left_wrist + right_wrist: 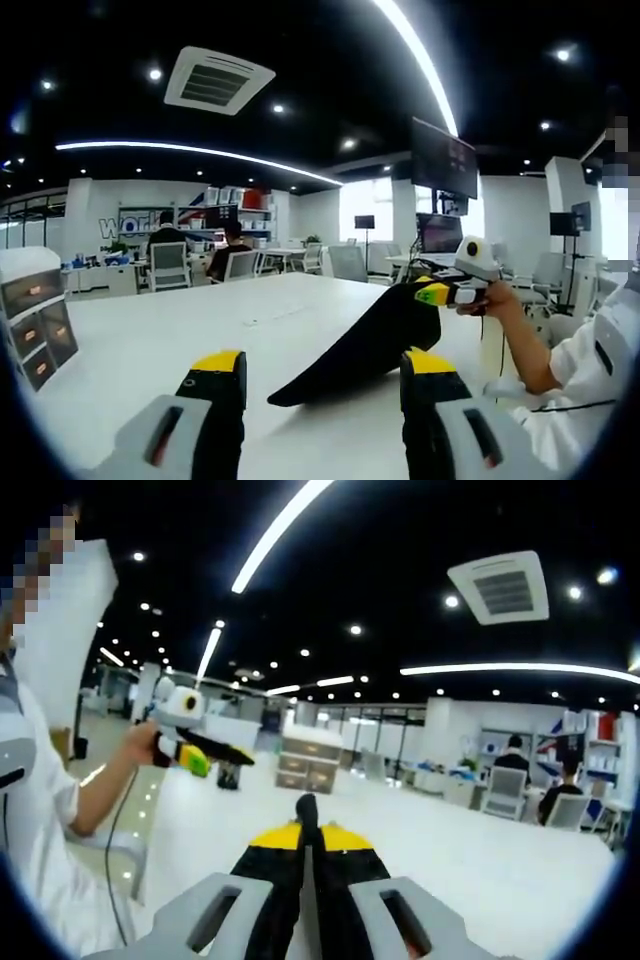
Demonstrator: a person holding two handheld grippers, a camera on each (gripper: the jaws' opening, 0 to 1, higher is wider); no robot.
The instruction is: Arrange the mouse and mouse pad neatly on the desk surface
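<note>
While a person in white stands at the white counter (150, 340) with a tool in each hand, the scene runs like this from the left gripper view. At the far left a small set of drawers (35, 315) sits on the counter's edge. Behind it, across the office, two seated people (200, 250) face away at desks. At the bottom of the view the left gripper (322, 375) holds its yellow-tipped jaws spread wide, with nothing between them and the counter showing through the gap. Just beyond them the black mouse pad (375, 335) hangs lifted off the counter, draped from its upper corner and sagging down to a point that nearly reaches the surface. That upper corner is pinched by the right gripper (440, 292), held in the person's hand (500, 300) at the right.

From the right gripper view, the person's other hand (140, 742) shows at the left, carrying the left gripper (215, 757) out over the counter (480, 860) with its jaws apart. At bottom centre the right gripper (303, 835) has its jaws pressed together on the mouse pad (305, 815), seen edge-on as a thin dark strip standing between the yellow tips. The drawers (308, 760) stand further back. I can't spot the mouse from either angle.
</note>
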